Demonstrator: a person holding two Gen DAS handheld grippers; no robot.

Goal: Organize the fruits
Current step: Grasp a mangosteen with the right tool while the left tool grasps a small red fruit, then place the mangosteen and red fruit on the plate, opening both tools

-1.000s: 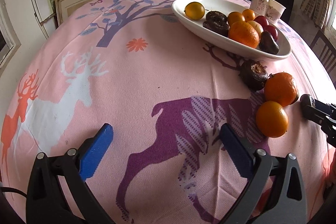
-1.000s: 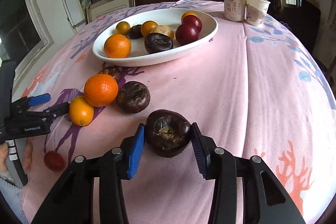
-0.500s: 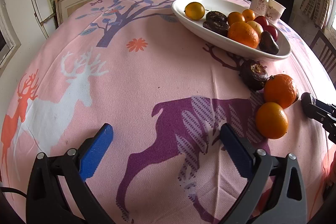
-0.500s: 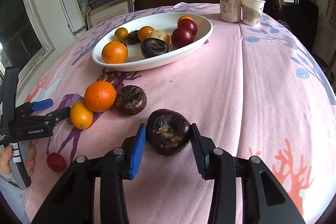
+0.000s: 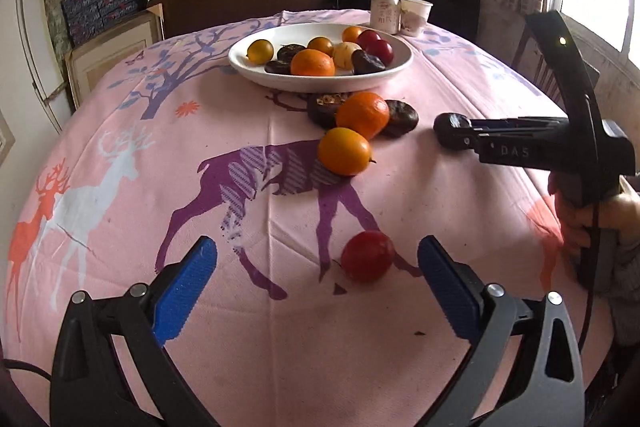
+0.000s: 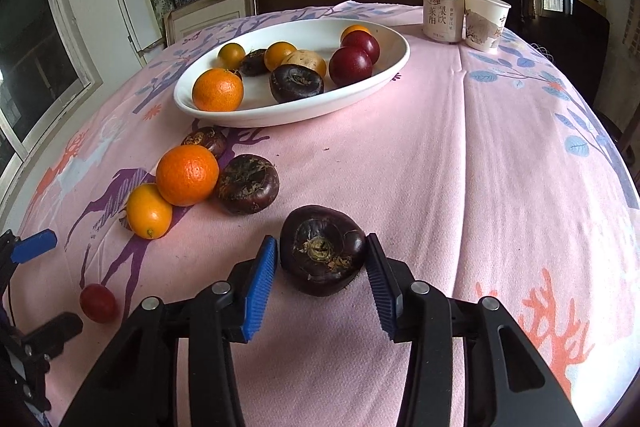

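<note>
Left gripper (image 5: 316,281): angled downward, blue pads spread wide, nothing pressed between them. Right gripper (image 6: 320,269): angled downward, jaws easing apart, pads flanking a dark fruit (image 6: 322,249). Right hand (image 5: 580,219): wrapped around its handle.

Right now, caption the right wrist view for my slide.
Right gripper opening around a dark fruit on the pink cloth, white bowl of fruit behind.

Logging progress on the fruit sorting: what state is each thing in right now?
left hand-held gripper: open, red fruit between its fingers.
right hand-held gripper: jaws opening around a dark water chestnut.
white dish: partly filled.
drink can: upright.
paper cup: upright.
</note>
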